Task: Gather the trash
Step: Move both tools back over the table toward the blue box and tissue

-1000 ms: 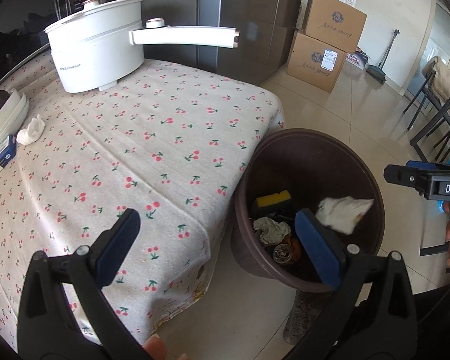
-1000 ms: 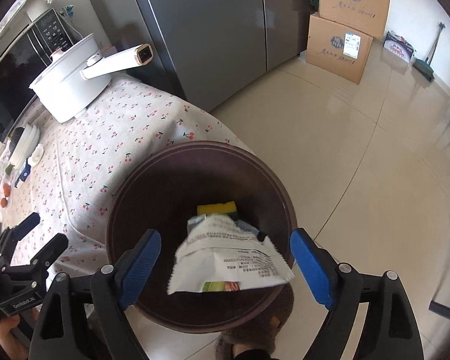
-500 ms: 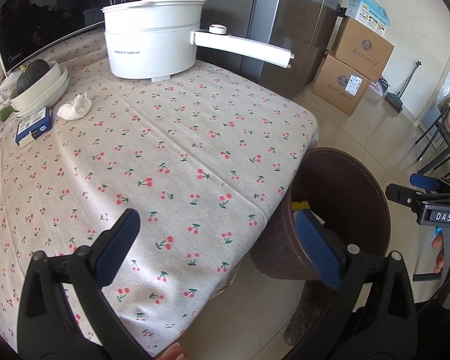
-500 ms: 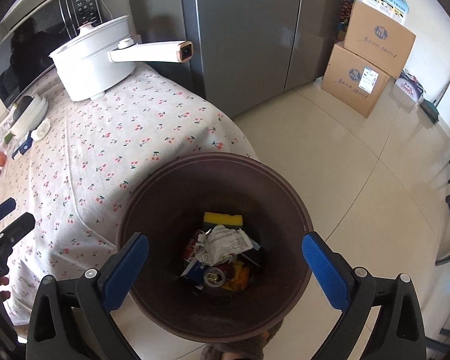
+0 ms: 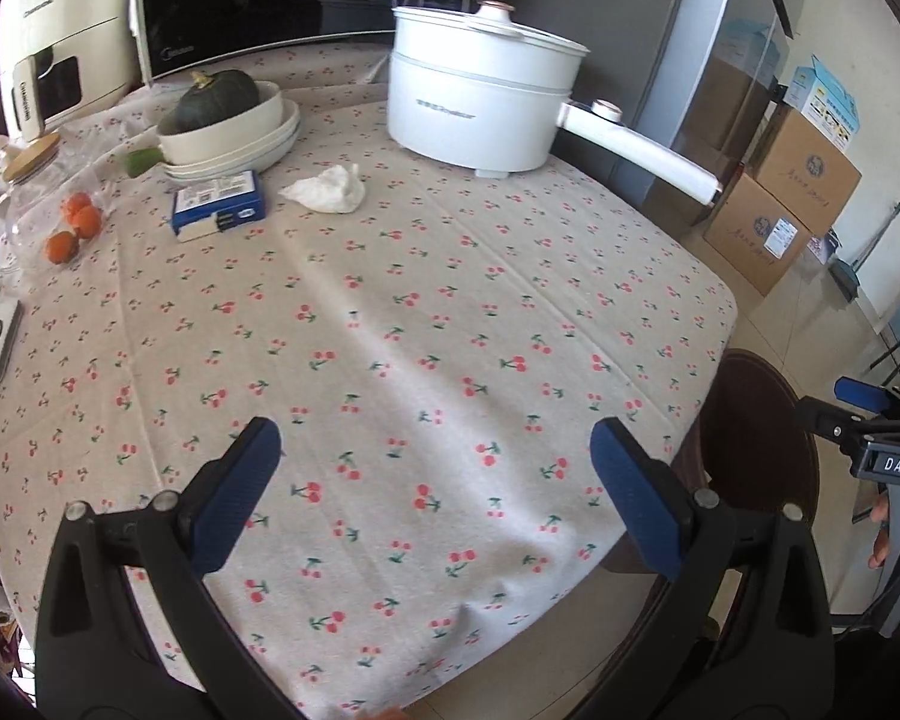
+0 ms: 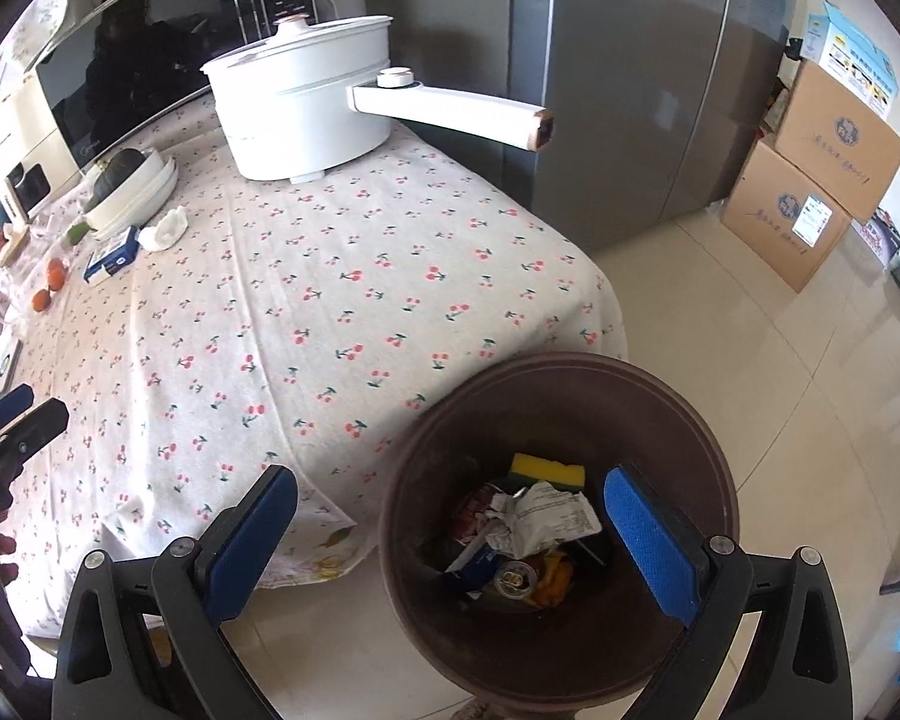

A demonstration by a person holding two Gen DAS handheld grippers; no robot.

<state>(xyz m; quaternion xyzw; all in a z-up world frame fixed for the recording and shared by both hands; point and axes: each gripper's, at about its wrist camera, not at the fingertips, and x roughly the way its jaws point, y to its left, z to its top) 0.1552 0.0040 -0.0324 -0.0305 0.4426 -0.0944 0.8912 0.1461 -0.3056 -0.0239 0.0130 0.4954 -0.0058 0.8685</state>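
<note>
Both grippers empty, jaws wide apart; crumpled tissue (image 5: 328, 189) lies far ahead of left gripper (image 5: 429, 495), nearer it than right gripper (image 6: 450, 531).

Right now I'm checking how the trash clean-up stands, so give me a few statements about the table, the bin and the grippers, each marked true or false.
1. A crumpled white tissue lies on the tablecloth. True.
2. The right gripper holds a wrapper. False: its jaws are wide open with nothing between them.
3. The brown bin stands on the floor at the table's corner. True.
4. The bin is empty. False: a yellow sponge, crumpled paper and a can lie inside.
5. The left gripper is open over the tablecloth. True.
</note>
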